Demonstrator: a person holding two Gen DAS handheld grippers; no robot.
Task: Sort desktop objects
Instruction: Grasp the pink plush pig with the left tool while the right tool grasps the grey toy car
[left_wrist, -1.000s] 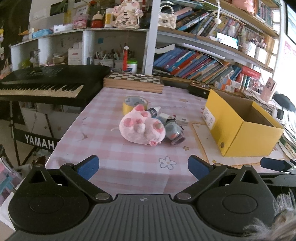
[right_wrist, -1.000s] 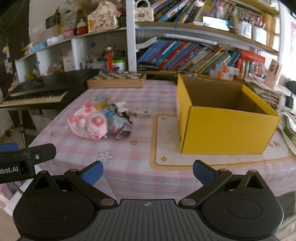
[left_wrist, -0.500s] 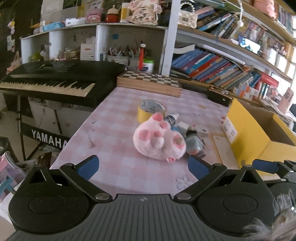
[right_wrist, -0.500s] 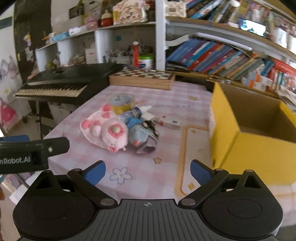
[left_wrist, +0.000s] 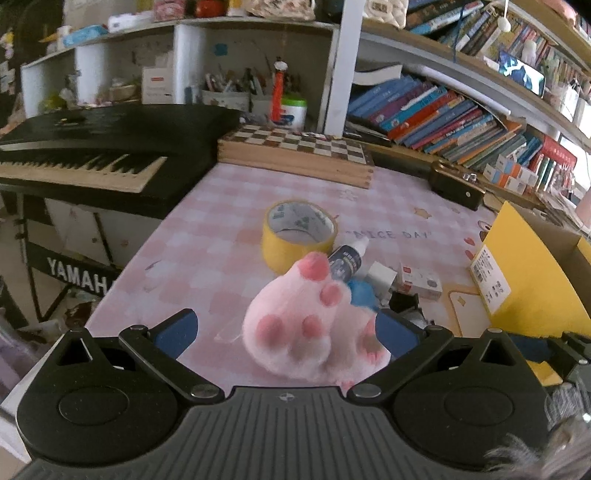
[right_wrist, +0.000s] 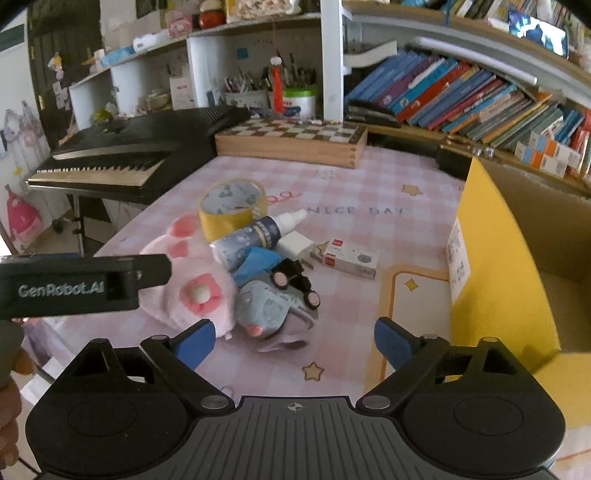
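A pink plush paw toy (left_wrist: 303, 332) lies on the checked tablecloth between the fingers of my left gripper (left_wrist: 284, 330), which is open; the pads do not press it. Behind the plush sit a yellow tape roll (left_wrist: 299, 232), a small dropper bottle (left_wrist: 347, 258) and a red-and-white box (left_wrist: 419, 280). My right gripper (right_wrist: 293, 341) hovers just short of a grey-blue toy car (right_wrist: 269, 306). Its jaws are closing with only the toy's near edge between them, untouched. In the right wrist view the plush (right_wrist: 199, 291) is partly hidden by a left gripper finger (right_wrist: 85, 286). The open yellow box (right_wrist: 498, 277) stands to the right.
A wooden chessboard box (left_wrist: 295, 155) lies at the table's back, with a black keyboard (left_wrist: 92, 155) past the left table edge. Crowded bookshelves (right_wrist: 461, 92) rise behind. A white charger cube (right_wrist: 295, 245) and a blue item (right_wrist: 255, 260) sit in the pile.
Both grippers have moved forward and a little down toward the pile. The plush now lies between the left fingers, and the right jaws have narrowed slightly.
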